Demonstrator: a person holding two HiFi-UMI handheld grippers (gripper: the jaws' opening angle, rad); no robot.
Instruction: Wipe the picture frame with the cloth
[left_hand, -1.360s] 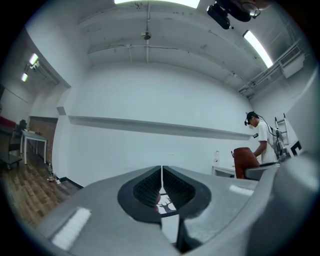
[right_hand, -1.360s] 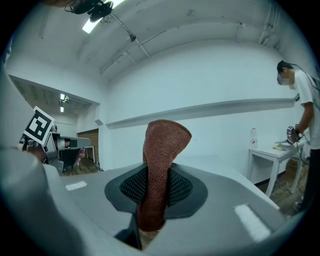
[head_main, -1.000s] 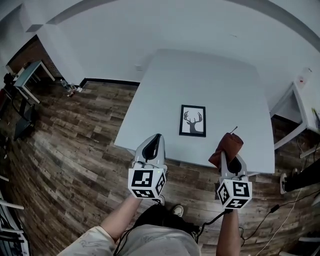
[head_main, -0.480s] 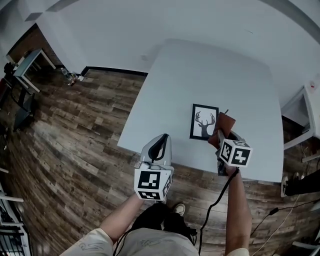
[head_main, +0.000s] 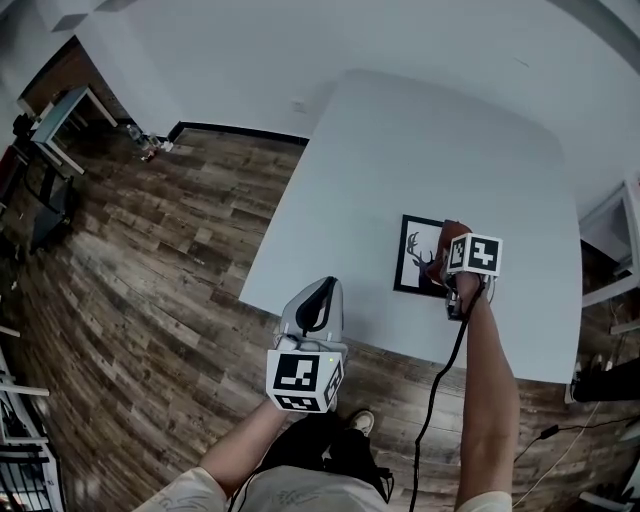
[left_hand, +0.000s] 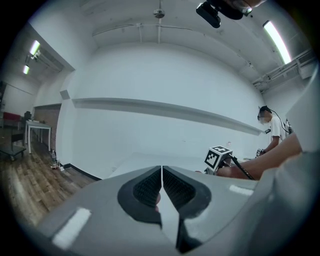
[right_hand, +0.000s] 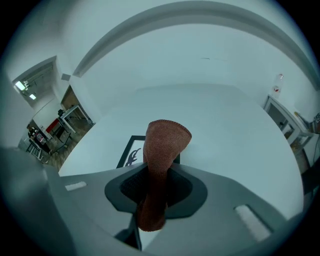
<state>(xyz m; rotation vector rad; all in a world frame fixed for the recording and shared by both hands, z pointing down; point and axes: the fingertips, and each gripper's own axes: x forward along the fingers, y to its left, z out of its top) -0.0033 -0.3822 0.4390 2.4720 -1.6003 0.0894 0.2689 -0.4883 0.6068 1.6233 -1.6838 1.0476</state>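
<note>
right gripper clamping cloth, over picture frame right edge

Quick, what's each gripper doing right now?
Left gripper: closed, empty.
Right gripper: closed on the rust-brown knitted cloth.

One picture frame, one rust-brown cloth, one white worktop, two claws: left claw, right claw.

The left gripper holds its fingers pressed together — beyond them lies the white tabletop, a marker cube at right, wooden floor at left.
</note>
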